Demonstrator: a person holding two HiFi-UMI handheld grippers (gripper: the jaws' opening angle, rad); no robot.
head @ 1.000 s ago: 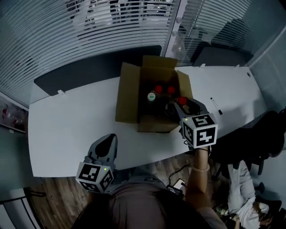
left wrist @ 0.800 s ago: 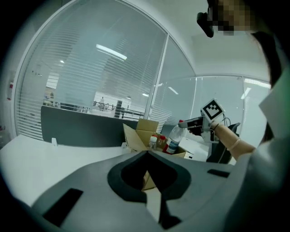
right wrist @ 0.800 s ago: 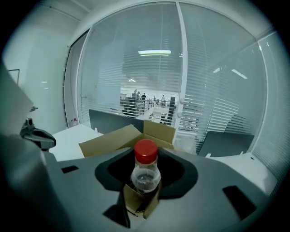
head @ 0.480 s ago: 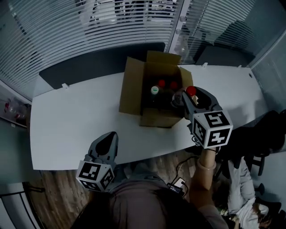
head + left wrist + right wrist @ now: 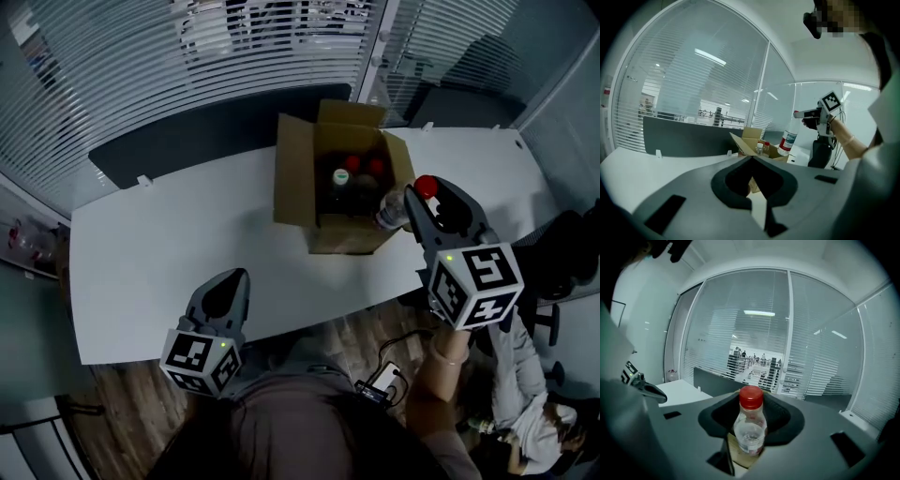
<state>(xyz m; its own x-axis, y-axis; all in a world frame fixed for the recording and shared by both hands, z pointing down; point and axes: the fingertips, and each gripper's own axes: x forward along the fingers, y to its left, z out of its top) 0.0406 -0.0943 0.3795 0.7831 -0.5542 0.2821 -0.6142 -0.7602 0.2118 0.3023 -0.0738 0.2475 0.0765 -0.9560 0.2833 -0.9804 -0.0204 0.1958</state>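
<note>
White table (image 5: 159, 272), glass wall (image 5: 112, 66) with blinds behind it.

Nearest: left gripper (image 5: 231, 284) at the table's near edge. Jaws together, nothing between them. It points toward the box from well apart.

Further out on the right: right gripper (image 5: 419, 201), clamped on a clear bottle (image 5: 395, 214) with a red cap. The grip is up by the neck, with the cap showing above the jaws. The bottle is in the air, not on the table. Its long axis is close to upright, slightly tilted, with the body hanging below the jaws. The base is near the right flap of the open cardboard box (image 5: 294, 183); touching or clear, can't tell.

So the bottle is at the box's right side, and the box opening lies left of the right gripper. Right is by far the nearer gripper.

Inside the box: more bottles (image 5: 349, 178), two red caps and one pale cap, upright, toward the far side.

Behind the box: dark panel (image 5: 206, 136) along the table's far edge.
</note>
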